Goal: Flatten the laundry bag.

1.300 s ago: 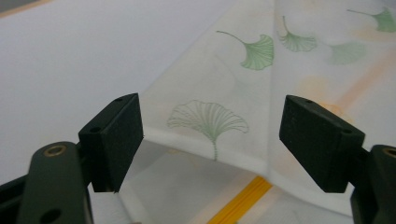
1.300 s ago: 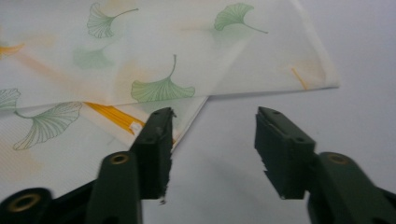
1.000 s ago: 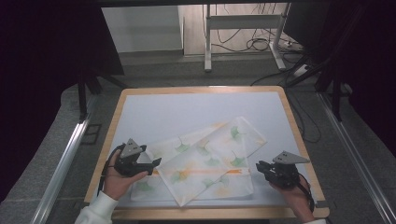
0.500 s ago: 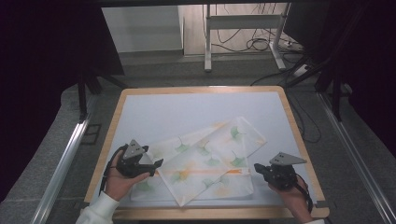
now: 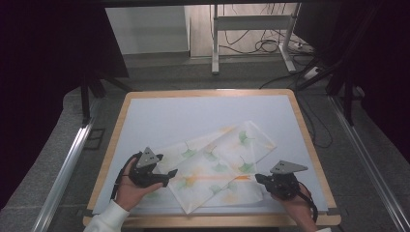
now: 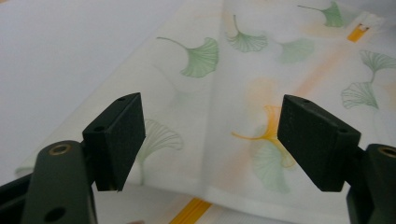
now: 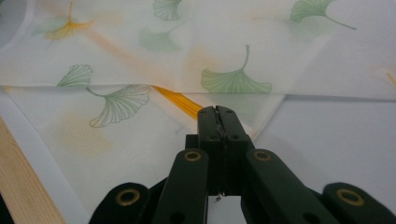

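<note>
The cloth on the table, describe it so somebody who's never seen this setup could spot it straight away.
Find the wood-rimmed table with the pale top. On its near half, between the left gripper and the right gripper, lies the cloth, thin, white and loosely folded. It is the one patterned thing there, printed with green and orange fan-shaped leaves and an orange stripe.

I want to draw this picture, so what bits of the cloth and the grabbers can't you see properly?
- High view: the left gripper and the hand cover the cloth corner beneath them.
- Right gripper view: the right gripper has its jaws pressed together; whether cloth is pinched between them cannot be told.
- Left gripper view: the picture's edges cut the cloth off, so its full shape is lost.
- High view: the leaf prints are too small to count.
</note>
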Motion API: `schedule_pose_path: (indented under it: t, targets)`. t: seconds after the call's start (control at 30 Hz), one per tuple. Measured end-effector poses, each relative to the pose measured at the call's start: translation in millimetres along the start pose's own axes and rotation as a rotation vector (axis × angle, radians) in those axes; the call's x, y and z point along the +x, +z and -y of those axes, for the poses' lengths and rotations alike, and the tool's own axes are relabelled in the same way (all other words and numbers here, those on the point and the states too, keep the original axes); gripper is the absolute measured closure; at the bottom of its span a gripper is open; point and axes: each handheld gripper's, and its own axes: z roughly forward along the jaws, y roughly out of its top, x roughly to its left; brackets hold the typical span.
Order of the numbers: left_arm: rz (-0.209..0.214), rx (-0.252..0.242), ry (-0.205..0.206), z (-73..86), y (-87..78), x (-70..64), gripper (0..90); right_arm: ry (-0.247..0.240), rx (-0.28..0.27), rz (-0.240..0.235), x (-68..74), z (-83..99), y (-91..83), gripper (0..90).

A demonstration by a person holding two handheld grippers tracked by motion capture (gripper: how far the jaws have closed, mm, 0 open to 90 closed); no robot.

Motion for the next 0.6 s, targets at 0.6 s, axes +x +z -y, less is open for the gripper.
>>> schedule_pose_path:
  t: [0.6]
  targets:
    - [0.088,0.045,0.095,-13.9,24.7,-41.1,23.6,-0.045,0.064,-0.065,22.7,-4.4,23.9,88.9]
